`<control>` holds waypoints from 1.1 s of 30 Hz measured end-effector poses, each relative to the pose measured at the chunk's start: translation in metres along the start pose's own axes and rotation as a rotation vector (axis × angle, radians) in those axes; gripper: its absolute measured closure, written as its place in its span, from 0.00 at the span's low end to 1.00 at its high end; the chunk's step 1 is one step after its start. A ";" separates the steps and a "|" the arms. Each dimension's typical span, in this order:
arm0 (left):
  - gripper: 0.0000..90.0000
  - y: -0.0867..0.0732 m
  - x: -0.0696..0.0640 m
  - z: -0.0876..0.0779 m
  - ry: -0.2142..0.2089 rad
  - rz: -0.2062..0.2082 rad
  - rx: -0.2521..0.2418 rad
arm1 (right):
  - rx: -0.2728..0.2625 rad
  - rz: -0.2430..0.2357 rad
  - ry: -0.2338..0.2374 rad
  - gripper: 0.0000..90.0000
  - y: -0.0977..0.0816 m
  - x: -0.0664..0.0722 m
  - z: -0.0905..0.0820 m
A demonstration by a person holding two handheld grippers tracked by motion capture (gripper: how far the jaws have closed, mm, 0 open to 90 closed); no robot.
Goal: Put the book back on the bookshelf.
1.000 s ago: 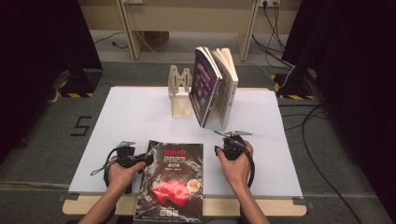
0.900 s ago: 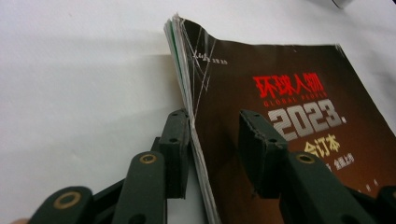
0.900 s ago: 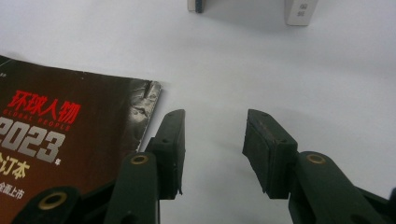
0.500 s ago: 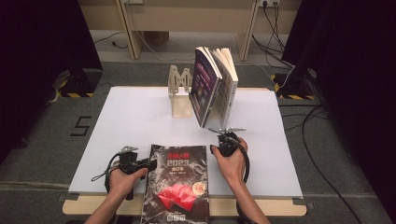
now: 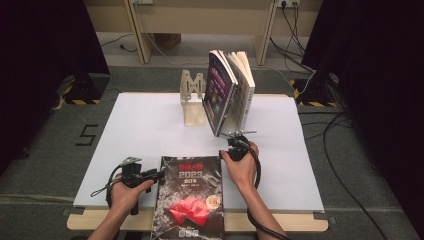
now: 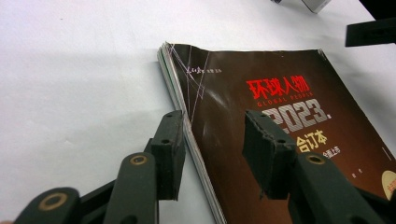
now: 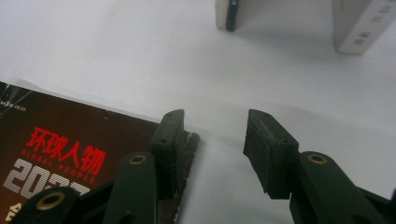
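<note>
A: Where's the magazine [image 5: 189, 197]?
B: Flat at the table's [image 5: 140, 130] near edge, btwn both hands.
A: Left gripper [image 6: 212, 140]?
B: Jaws apart, just been opening — straddling the mag's spine edge, not clamped.
A: Right gripper [image 7: 212, 135]?
B: Jaws apart at the far corner — nothing held.

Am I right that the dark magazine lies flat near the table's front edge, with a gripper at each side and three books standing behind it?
Not three: the high view shows two books standing by the wooden bookend. The dark magazine lies flat, left gripper and right gripper beside it.
</note>
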State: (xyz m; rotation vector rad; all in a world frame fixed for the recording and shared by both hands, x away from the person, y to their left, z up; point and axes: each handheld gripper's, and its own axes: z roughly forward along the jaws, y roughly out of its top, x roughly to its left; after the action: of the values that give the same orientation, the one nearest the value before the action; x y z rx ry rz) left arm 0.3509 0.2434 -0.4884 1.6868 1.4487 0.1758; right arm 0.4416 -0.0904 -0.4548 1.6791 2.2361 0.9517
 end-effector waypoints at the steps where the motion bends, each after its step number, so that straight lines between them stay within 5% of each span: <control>1: 0.64 0.000 0.000 0.000 0.002 -0.003 0.000 | 0.005 -0.001 0.007 0.64 0.001 0.002 0.001; 13: 0.63 -0.004 0.002 0.003 0.010 0.006 0.028 | 0.085 0.016 0.052 0.62 0.003 0.006 0.025; 20: 0.64 -0.006 0.000 0.005 0.011 0.018 0.028 | 0.079 0.015 0.054 0.62 0.007 0.006 0.029; 26: 0.65 -0.008 -0.006 0.007 0.039 0.076 0.027 | 0.065 0.030 0.093 0.62 0.003 0.004 0.029; 33: 0.66 -0.005 -0.009 0.008 0.046 0.068 0.044 | 0.092 0.040 0.134 0.59 0.002 0.006 0.026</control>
State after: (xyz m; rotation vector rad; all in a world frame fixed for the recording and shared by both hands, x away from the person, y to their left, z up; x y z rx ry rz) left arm 0.3496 0.2314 -0.4935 1.7793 1.4399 0.2228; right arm 0.4549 -0.0748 -0.4725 1.7536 2.3744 1.0130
